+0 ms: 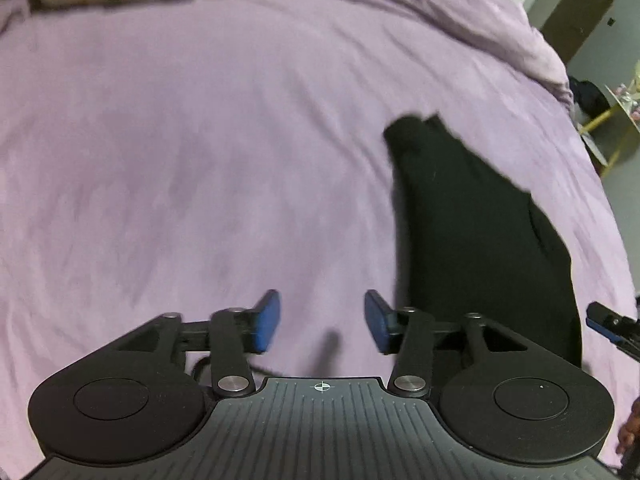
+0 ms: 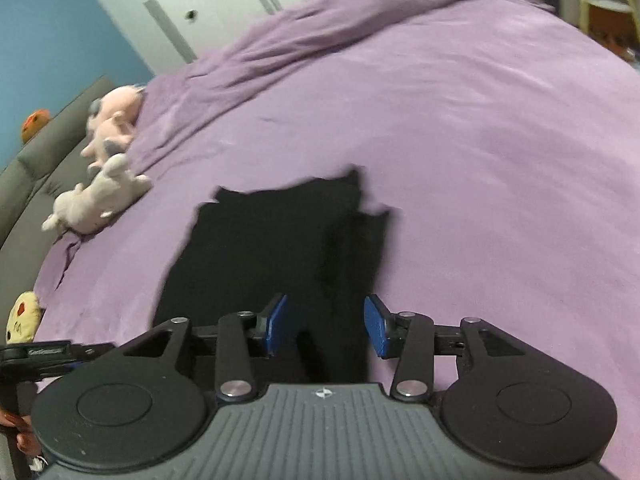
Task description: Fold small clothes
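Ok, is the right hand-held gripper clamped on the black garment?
No, the right hand-held gripper is open above the black garment, gripping nothing.

Purple-covered bed (image 2: 480,128), blue wall (image 2: 52,32)

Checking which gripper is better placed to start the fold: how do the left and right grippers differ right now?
The left gripper hangs over bare purple bedding, with the black garment off to its right. The right gripper hangs over that garment. Both are open and hold nothing.
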### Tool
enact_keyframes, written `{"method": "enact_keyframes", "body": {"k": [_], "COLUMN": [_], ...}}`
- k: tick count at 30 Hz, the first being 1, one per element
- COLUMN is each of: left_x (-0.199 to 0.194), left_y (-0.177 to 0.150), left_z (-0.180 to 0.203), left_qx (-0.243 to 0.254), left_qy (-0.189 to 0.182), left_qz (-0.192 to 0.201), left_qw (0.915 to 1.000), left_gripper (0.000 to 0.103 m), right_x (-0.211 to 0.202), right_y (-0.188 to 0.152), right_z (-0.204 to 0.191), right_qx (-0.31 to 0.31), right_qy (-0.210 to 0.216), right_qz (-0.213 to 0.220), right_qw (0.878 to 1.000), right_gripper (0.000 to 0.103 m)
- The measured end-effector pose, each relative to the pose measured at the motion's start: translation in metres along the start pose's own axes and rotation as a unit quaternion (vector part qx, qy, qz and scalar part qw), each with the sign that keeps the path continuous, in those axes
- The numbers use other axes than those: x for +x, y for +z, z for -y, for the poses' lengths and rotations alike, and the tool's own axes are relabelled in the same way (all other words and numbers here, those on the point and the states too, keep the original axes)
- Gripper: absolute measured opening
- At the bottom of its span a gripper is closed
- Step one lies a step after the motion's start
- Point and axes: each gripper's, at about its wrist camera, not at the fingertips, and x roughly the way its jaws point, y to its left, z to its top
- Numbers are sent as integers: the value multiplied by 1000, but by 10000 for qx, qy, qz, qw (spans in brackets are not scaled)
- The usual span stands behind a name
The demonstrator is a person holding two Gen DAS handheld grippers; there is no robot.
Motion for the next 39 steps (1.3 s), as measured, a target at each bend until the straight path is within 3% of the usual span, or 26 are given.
{"method": "enact_keyframes", "body": {"k": [2, 4, 7, 9, 13, 16, 18, 20, 22, 29, 32, 36, 39], "left_x": [9, 21, 46, 60, 101, 129, 143, 151, 156, 128, 101, 69, 50], "left_y": [11, 20, 33, 45, 72, 82, 85, 84, 83, 68, 47, 4, -27], "left_z": [21, 44, 79, 93, 115, 120, 117, 113, 106, 95, 88, 70, 64], "left_qx": [85, 261, 601, 767, 932, 919, 866, 751, 564, 385, 427, 267, 427], "left_qy": [-165, -227, 151, 150, 361, 569, 563, 570, 568, 572, 547, 285, 312], "left_qz": [205, 564, 996, 1157, 1215, 1061, 939, 1007, 1007, 937, 941, 897, 924], "left_qw": [9996, 9978, 9931, 9902, 9875, 9885, 9902, 9904, 9917, 9932, 9931, 9952, 9943], "left_gripper": [59, 64, 65, 66, 68, 68, 75, 90, 94, 86, 85, 85, 86], "right_x": [29, 61, 103, 119, 140, 148, 153, 153, 155, 118, 74, 42, 21], "right_y": [14, 27, 45, 53, 59, 50, 44, 44, 45, 33, 4, -45, -59], "right_z": [-25, -44, -54, -51, -32, -27, -23, -17, -16, -34, -39, -34, -25], "right_qx": [-216, -358, -296, -268, -157, -482, -603, -477, -457, -764, -890, -1275, -1125], "right_qy": [92, -189, -611, -918, -1200, -1406, -1384, -1271, -1251, -1345, -1038, -1057, -1152], "right_qz": [76, 93, 54, 71, 115, 413, 521, 588, 568, 601, 729, 613, 541], "right_qw": [9997, 9991, 9977, 9954, 9926, 9880, 9872, 9890, 9895, 9861, 9879, 9843, 9855], "right_gripper": [42, 42, 41, 37, 27, 30, 30, 30, 31, 34, 40, 42, 59]}}
